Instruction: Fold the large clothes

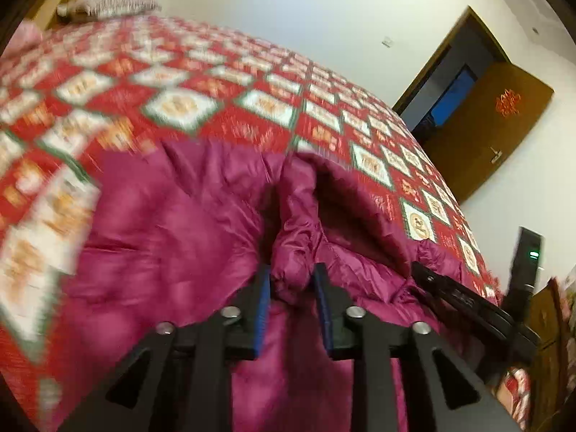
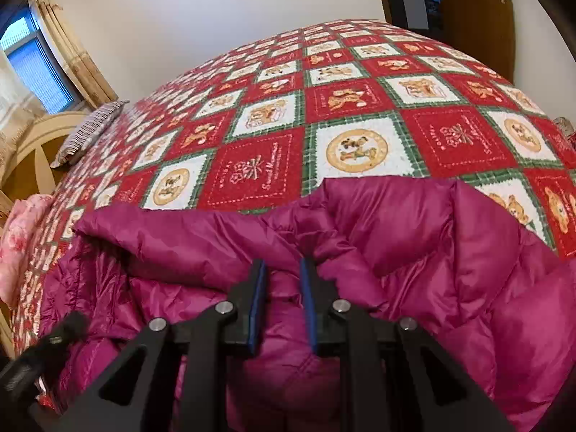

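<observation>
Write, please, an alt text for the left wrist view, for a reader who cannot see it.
The left tongs pinch a bunched fold of a magenta puffer jacket, which lies on a bed with a red, white and green patchwork quilt. The right tongs come in from the right, and a brown door stands open behind.

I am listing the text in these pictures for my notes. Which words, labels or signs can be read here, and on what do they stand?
No text can be read for certain.
Bedspread: the red squares carry stitched script, too small and warped to read.
Door: a red and gold sign, too blurred to read.
Jacket: no label shows.
Left gripper and right gripper: no markings show.
</observation>
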The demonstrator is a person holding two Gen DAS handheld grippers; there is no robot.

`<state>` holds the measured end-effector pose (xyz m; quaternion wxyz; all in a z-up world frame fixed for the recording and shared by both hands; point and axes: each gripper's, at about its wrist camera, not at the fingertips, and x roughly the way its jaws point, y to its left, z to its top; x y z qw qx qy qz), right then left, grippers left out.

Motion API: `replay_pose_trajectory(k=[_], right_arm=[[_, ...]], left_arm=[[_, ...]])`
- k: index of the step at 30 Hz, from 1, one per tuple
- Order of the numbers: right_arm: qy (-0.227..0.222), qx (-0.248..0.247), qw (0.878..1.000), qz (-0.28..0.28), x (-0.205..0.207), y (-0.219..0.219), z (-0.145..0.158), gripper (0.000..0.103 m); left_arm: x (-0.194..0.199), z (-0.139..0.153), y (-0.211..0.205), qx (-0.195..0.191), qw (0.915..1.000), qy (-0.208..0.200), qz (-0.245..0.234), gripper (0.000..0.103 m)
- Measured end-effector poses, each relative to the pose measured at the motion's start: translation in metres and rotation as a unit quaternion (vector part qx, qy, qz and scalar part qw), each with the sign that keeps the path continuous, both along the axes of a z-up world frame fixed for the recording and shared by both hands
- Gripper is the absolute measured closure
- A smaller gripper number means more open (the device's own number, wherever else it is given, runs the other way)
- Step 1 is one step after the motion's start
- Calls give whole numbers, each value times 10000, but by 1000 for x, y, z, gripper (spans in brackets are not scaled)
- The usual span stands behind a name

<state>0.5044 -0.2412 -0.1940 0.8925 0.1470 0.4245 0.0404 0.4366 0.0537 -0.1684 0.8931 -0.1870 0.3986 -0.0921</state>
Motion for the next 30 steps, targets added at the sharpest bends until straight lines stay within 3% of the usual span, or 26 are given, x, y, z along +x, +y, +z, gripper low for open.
replay_pose_trajectory(k=[5,7,10,13,16,18,19,21,26,30], right_arm=[[-104,-360,9993,-15,0,11,4,82],[-112,-419,9991,-12,5,13,4,82],[-133,-408,9991,-23,5,11,3,82],[-155,-458,9988,-27,5,12,3,82],[-176,-460,9988,-21,4,12,3,82],[-190,-420,9989,-21,4,11,3,82],[-198,-422,9989,-17,4,12,3,82],[-198,-481,9986,-17,4,13,3,82],[-171,-517,9985,-37,4,15,5,81],[-50,-695,9975,-153,0,15,16,82]], left_arm=[[-6,68,-2,162,9938,-1084,160,18],[19,84,-19,289,9929,-1155,49,16],[71,79,-46,710,9944,-764,-166,16],[104,43,-58,1067,9941,-144,-133,16],[104,-1,-53,1578,9867,351,166,16],[99,-27,-38,1512,9861,614,324,16],[94,-39,-26,1200,9899,669,349,16],[84,-37,-21,1119,9919,408,449,16],[85,-43,-34,1676,9841,397,441,14],[87,-47,-31,1713,9835,365,447,13]])
